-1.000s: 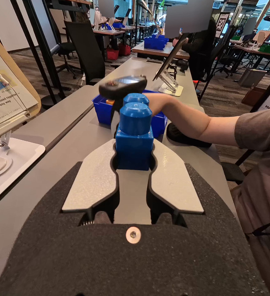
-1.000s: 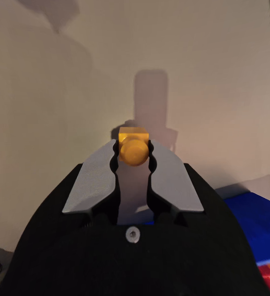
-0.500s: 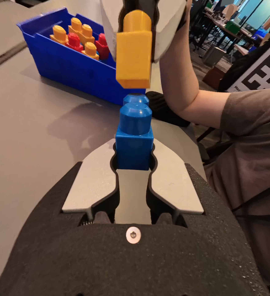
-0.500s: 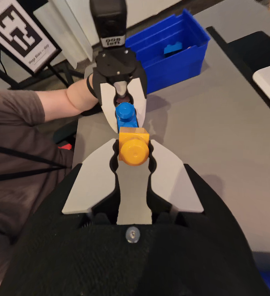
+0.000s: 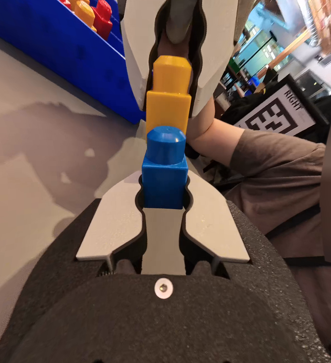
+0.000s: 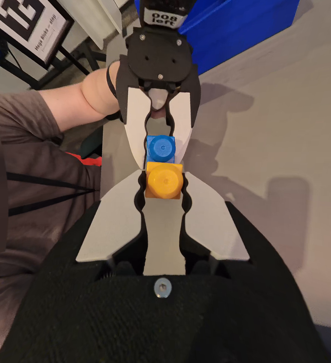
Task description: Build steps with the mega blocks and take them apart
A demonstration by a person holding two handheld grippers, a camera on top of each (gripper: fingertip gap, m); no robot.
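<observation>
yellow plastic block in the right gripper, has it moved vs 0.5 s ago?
Yes. The yellow plastic block came down onto the far stud of the blue two-stud block, dropping relative to the blue bin.

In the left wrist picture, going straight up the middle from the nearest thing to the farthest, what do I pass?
Left gripper → blue block held in it → yellow block → right gripper holding the yellow block from beyond.
</observation>
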